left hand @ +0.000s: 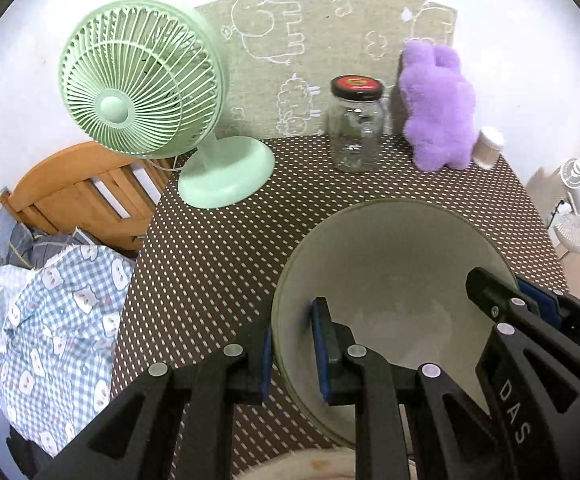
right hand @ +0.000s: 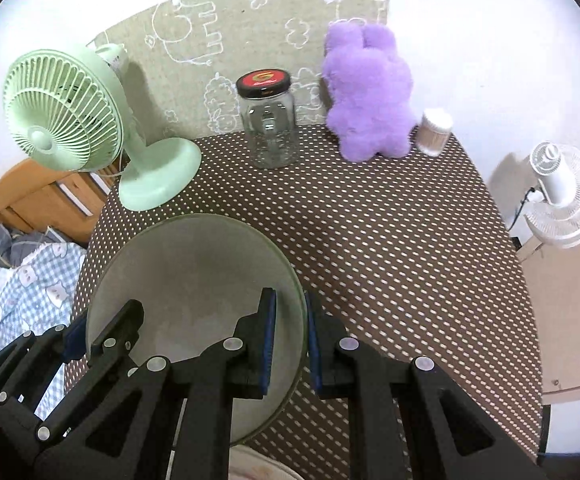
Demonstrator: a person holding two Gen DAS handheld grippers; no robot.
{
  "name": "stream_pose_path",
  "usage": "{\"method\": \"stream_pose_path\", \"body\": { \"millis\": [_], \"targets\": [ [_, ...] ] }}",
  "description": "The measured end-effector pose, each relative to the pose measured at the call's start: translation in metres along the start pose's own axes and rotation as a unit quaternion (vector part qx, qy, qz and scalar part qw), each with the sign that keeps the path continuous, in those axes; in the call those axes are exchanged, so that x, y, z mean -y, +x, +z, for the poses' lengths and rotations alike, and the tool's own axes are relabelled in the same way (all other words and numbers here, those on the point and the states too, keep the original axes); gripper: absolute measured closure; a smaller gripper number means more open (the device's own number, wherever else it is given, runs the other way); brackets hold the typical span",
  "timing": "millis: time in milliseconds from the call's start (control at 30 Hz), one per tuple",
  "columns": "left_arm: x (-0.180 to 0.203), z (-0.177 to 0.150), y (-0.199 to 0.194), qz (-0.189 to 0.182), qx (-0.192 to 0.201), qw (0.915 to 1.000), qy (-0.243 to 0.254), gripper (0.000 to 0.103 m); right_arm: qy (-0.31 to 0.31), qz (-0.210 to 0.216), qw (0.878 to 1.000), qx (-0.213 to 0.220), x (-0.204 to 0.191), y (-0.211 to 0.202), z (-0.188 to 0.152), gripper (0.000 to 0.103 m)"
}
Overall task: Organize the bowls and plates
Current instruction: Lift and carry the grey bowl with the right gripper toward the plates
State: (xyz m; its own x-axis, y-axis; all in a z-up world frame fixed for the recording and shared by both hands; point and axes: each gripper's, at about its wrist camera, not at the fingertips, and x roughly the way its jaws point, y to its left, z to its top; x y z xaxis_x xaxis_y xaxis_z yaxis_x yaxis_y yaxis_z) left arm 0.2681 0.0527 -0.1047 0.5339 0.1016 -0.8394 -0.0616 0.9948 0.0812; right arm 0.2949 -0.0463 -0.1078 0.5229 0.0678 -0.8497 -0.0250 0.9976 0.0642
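Observation:
A pale grey-green bowl (left hand: 394, 264) is held above the dotted brown table (left hand: 218, 248) by both grippers. My left gripper (left hand: 292, 344) is shut on its left rim, one finger inside and one outside. My right gripper (right hand: 292, 336) is shut on its right rim; the bowl shows in that view (right hand: 194, 272) too. The right gripper also appears in the left wrist view (left hand: 530, 304), and the left gripper in the right wrist view (right hand: 90, 332). A pale plate edge (left hand: 306, 466) shows at the bottom, below the bowl.
At the table's back stand a green desk fan (left hand: 146, 96), a glass jar with a black lid (left hand: 356, 128), a purple plush toy (left hand: 438, 108) and a small white-capped container (left hand: 488, 146). A bed with checked bedding (left hand: 58, 320) lies left; a white floor fan (right hand: 562, 196) stands right.

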Motion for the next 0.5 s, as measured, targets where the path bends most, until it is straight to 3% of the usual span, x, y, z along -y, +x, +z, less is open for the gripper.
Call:
{"method": "stream_pose_path", "body": {
  "millis": [500],
  "targets": [
    [0.071,-0.053,-0.069,-0.001,0.007,0.9999,-0.012,0.088,-0.011,0.003,1.0,0.013,0.077,-0.071,-0.053,0.085]
  ]
}}
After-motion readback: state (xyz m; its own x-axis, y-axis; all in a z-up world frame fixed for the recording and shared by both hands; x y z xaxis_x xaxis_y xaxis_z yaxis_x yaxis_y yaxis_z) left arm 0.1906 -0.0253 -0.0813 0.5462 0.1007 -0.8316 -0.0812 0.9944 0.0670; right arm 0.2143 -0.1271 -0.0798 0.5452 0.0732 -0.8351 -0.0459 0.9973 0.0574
